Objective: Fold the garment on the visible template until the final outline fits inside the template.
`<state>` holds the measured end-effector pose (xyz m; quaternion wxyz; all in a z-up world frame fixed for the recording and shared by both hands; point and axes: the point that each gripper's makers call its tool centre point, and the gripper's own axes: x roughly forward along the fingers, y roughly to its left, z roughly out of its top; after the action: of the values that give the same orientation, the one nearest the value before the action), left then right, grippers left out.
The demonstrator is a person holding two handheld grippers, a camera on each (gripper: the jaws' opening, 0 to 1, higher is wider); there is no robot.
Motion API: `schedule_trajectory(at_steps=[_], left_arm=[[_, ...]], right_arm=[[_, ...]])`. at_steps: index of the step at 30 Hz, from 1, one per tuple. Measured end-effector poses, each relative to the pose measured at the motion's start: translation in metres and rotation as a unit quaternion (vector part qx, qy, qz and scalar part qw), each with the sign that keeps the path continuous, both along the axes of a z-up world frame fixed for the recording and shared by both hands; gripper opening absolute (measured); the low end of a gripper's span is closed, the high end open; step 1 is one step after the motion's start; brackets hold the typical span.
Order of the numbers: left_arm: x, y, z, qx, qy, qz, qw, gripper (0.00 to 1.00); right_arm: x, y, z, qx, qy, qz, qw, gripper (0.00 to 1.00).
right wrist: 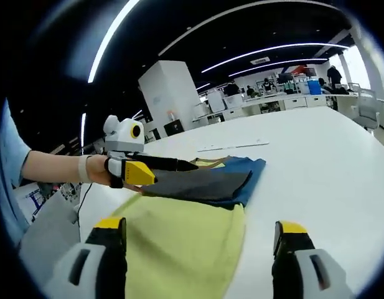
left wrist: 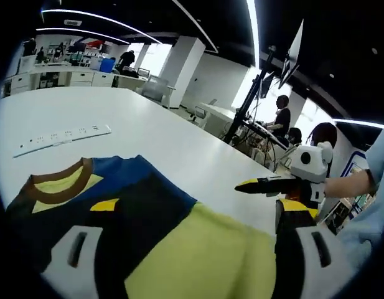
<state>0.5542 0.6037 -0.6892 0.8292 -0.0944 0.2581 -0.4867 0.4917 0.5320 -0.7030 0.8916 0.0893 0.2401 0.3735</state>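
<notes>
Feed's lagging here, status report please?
Left gripper over the garment, jaws together; right gripper open. Yellow, blue and black shirt flat on white table. White power strip well clear.

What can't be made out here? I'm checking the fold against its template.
- Template: none can be made out; the garment covers the table there.
- Garment's near hem: cut off by the bottom edge, both views.
- Left tongs: seen side-on in the right gripper view, gap unreadable.

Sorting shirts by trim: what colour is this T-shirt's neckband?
Brown, on the T-shirt's neckband; clearest in the left gripper view.
</notes>
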Motion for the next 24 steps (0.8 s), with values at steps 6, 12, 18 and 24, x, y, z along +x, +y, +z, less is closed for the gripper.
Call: schedule_trajectory(at_steps=[6,12,18,24], left_arm=[[-0.024,0.037,0.007,-0.003,0.001,0.028,0.9996,0.99],[-0.05,0.082,0.016,0.007,-0.016,0.056,0.9983,0.99],[-0.071,0.126,0.026,0.013,-0.025,0.105,0.994,0.99],[-0.089,0.16,0.036,0.015,-0.04,0.145,0.9885,0.99]], right_arm=[[-0.005,0.004,0.004,-0.013,-0.005,0.02,0.9997,1.0],[-0.01,0.01,0.01,-0.022,-0.013,0.035,0.9991,1.0],[-0.017,0.017,0.017,-0.029,-0.022,0.05,0.9981,1.0],[-0.021,0.016,0.026,-0.039,-0.035,0.058,0.9969,1.0]])
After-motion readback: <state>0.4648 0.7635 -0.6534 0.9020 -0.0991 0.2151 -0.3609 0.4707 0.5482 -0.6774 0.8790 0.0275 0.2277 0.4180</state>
